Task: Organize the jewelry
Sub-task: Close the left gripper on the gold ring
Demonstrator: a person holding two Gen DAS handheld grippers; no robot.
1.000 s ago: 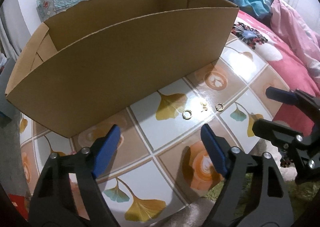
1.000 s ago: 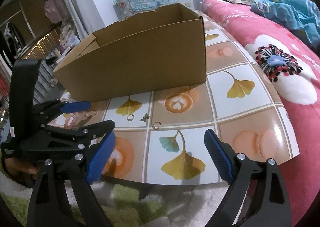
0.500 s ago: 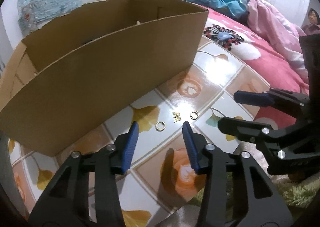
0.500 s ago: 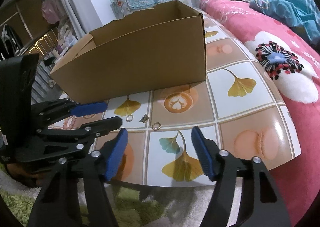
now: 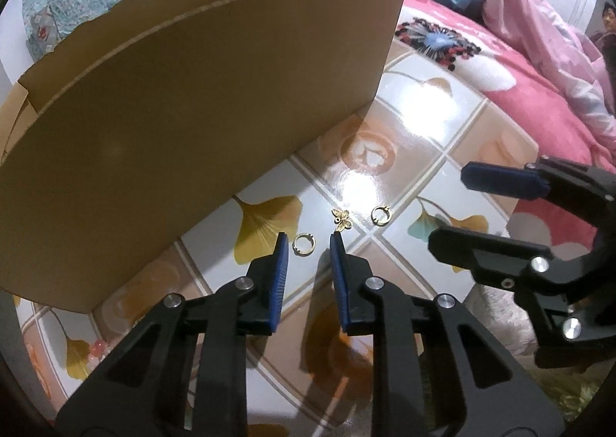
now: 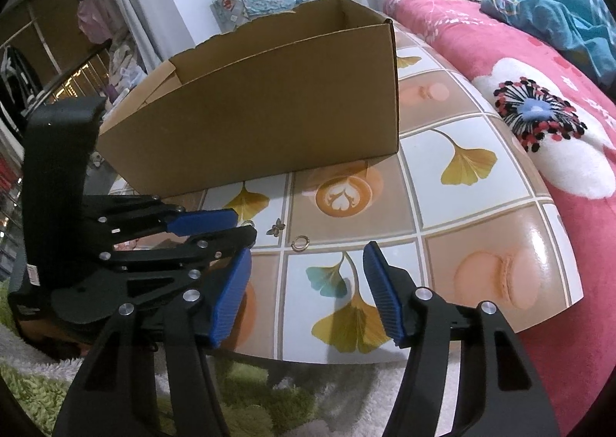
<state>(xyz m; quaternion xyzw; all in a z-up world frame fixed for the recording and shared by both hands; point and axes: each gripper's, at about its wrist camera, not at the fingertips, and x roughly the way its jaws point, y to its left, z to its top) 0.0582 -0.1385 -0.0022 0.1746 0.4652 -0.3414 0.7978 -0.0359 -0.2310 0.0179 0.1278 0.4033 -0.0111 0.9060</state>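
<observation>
Three small gold pieces lie in a row on the tiled table in front of a cardboard box [image 5: 192, 109]: a ring [image 5: 305, 244], a butterfly charm [image 5: 342, 219] and a second ring [image 5: 381, 214]. My left gripper [image 5: 308, 240] points down at the first ring, which lies between its blue tips. Its jaws are closing, and the pads are still apart from the ring. My right gripper [image 6: 308, 256] hovers near the table's front edge, just short of the second ring [image 6: 300, 243]. Its jaws are closing slightly with nothing between them. In the right wrist view the left gripper [image 6: 244, 227] hides most of the first ring.
The open-topped box [image 6: 269, 121] stands along the back of the glossy table [image 6: 481, 244]. A pink flowered bed [image 6: 558, 129] borders the table's right side. A green and white shaggy rug [image 6: 38, 398] lies below the front edge. The right gripper [image 5: 481, 213] is close beside the left one.
My left gripper came forward and down onto the first ring while its jaws narrowed from wide to a small gap. The right gripper kept its place and narrowed its jaws.
</observation>
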